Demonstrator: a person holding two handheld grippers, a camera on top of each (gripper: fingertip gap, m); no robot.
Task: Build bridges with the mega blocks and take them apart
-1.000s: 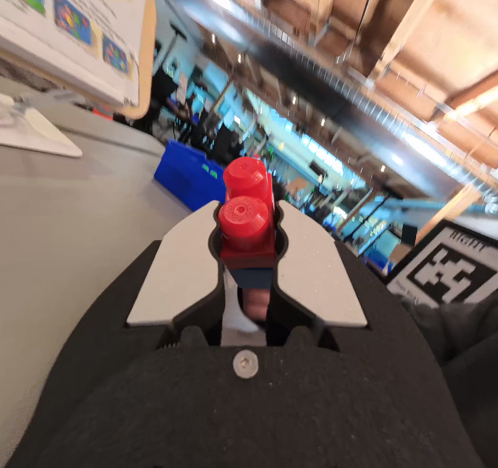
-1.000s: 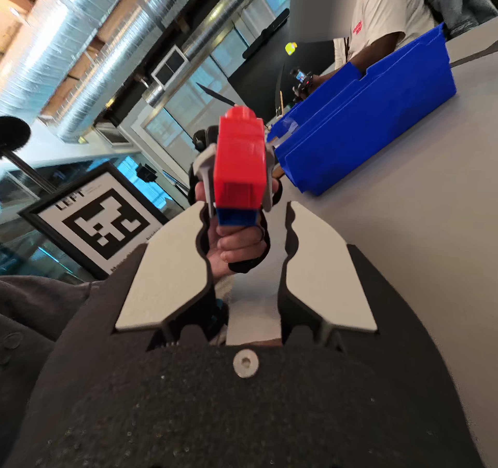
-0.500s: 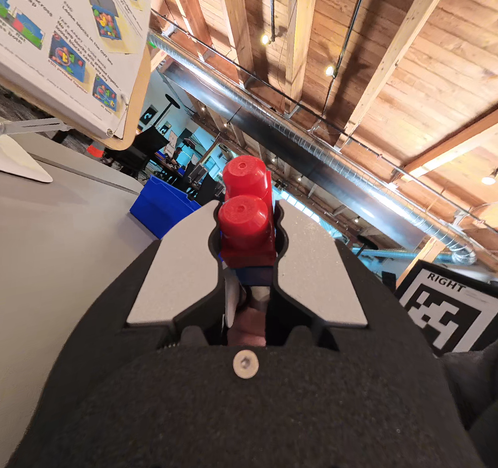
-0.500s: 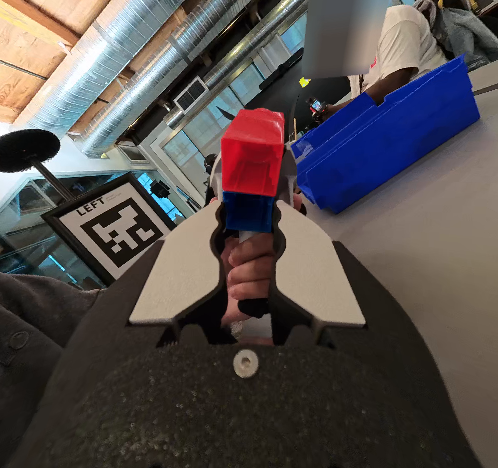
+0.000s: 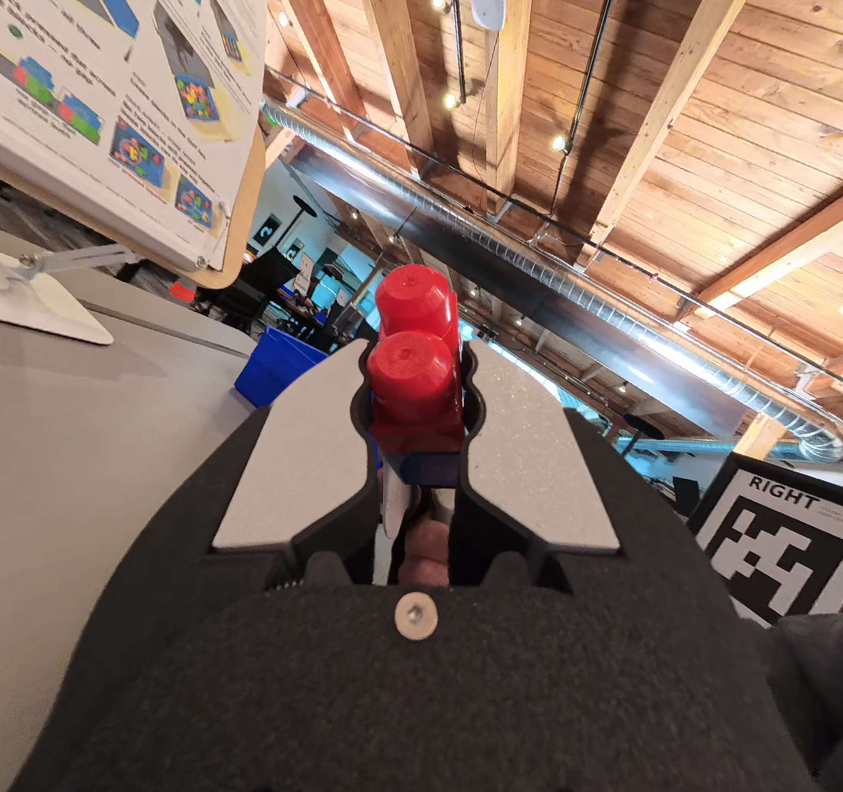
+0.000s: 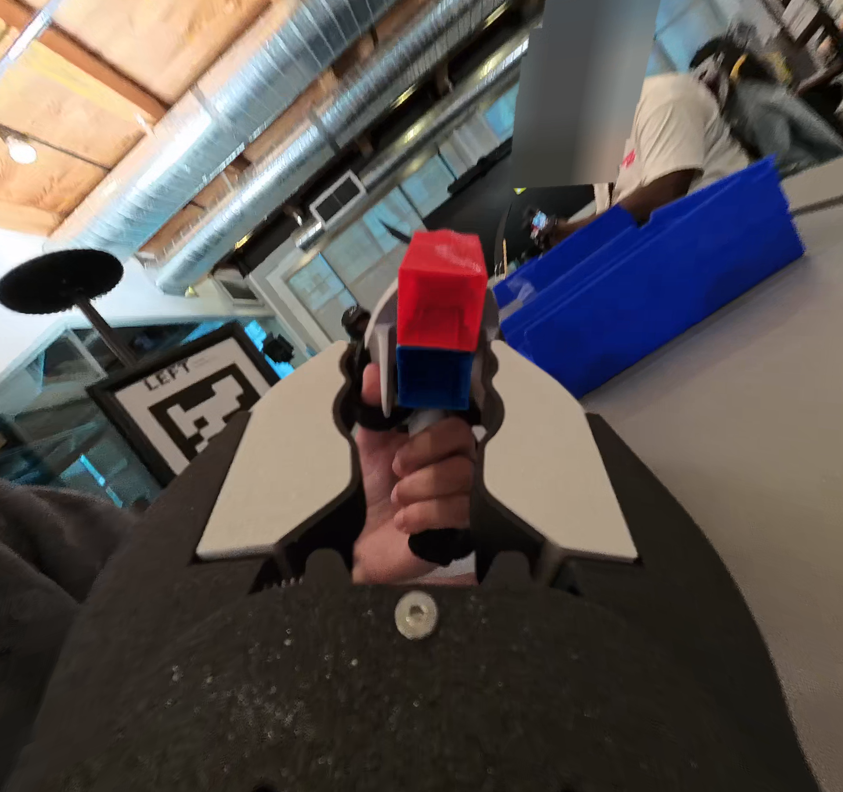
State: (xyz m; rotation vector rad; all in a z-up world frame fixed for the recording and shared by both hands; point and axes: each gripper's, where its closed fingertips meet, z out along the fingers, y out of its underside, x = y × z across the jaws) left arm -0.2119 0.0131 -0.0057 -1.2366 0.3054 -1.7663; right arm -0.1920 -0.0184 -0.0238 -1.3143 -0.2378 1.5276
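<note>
Red block sits on blue block (bin behind, on table).

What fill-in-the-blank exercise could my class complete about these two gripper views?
1. The left gripper is shut on a red plastic block that shows ___ round studs.
2. Joined beneath the red block is a smaller plastic block coloured ___.
3. The right gripper stands ___, its fingers on either side of the joined blocks without clamping them.
4. The long blue plastic bin rests on the grey ___.

Missing words: two; blue; open; table
</note>
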